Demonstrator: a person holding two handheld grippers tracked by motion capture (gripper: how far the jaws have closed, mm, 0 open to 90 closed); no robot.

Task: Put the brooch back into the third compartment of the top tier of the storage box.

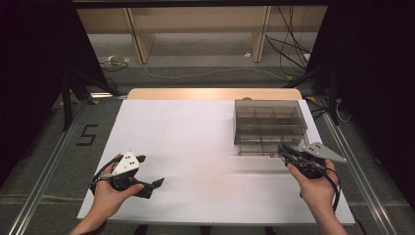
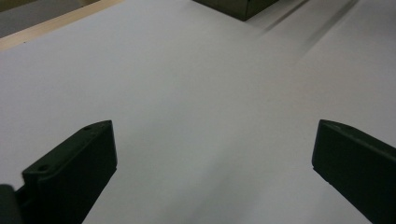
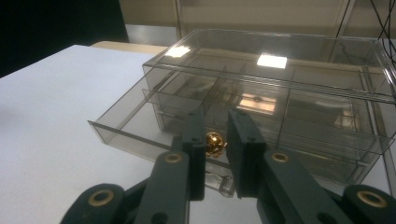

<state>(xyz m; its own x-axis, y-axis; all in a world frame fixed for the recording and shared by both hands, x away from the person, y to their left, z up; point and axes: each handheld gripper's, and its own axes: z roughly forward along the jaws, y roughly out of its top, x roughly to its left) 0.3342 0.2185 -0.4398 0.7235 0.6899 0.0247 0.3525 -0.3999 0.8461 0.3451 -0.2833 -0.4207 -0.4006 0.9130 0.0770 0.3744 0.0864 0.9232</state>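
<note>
We have the right gripper [image 3: 215, 140] at the open bottom drawer [image 3: 122, 127] of the clear organizer box [image 1: 268, 121], jaws narrow about its gold knob [image 3: 214, 143]; whether they actually pinch it we cannot tell. The left gripper [image 2: 212, 154] hovers wide and empty above the white table [image 1: 195, 147]. We judge the drawer step in hand; next requires a straight, level pull or push.

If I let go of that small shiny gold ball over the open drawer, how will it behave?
The small shiny gold ball, held between the right gripper's jaws, is round and glossy, so it will probably roll and may slip. The clear smoky plastic drawer box looks smooth, so it would likely travel until a divider stops it.
</note>
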